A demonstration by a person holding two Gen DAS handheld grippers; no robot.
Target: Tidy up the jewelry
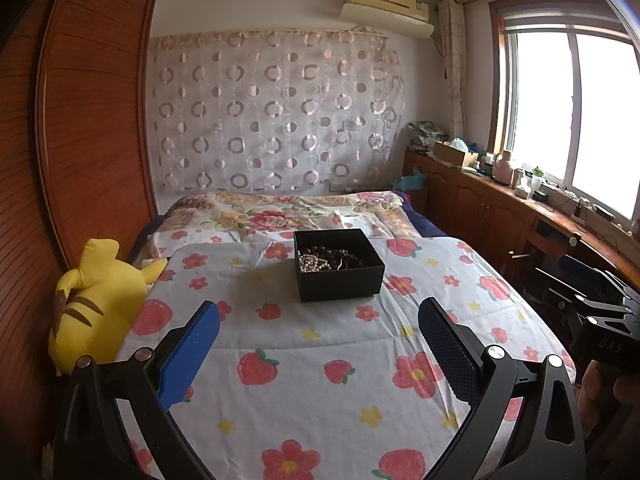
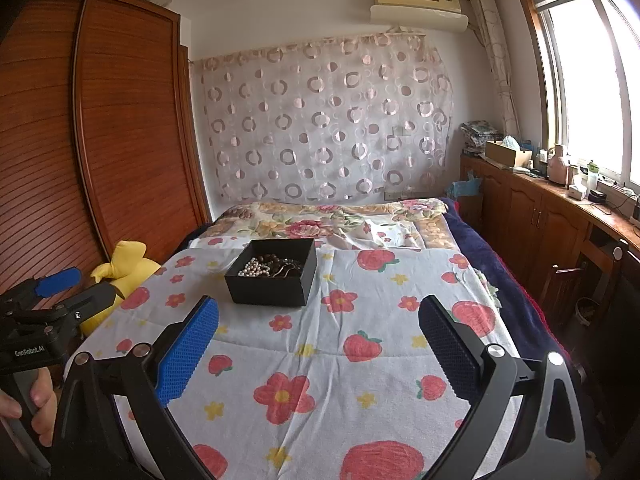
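Nearest the left wrist lens, the left gripper [image 1: 319, 320] with its black frame and blue textured pads [image 1: 192, 350] stands spread wide, released, nothing between its fingers; it hangs above the pale quilt printed with red strawberries and flowers [image 1: 304, 364] that covers the bed; in the right wrist view the right gripper [image 2: 319, 318] of the same black-and-blue build is likewise parted and grasps nothing, its pads [image 2: 186, 350] well apart over the same quilt. The square black open-topped box [image 1: 340, 280] sits on the quilt ahead of both claws, well apart from either; inside it lies a tangle of jewelry: a strand of white pearl beads [image 1: 310, 262] toward its left side and dark brown bead strands [image 1: 344, 258] beside them; finer pieces within are too small to tell. In the right wrist view the box [image 2: 272, 290] lies ahead and a little left of centre, the pearls [image 2: 254, 269] showing above its near wall. A yellow plush toy with brown stripes [image 1: 92, 312] rests at the left edge of the bed against the brown slatted wooden wardrobe [image 1: 92, 120]; a floral blanket [image 1: 280, 208] lies beyond the box toward a sheer curtain with pink circles [image 1: 276, 108]; a bright window [image 1: 572, 112] stands at right above a cluttered wooden counter [image 1: 500, 196]. A hand [image 2: 38, 404] grips the other tool's handle at the lower left of the right wrist view.
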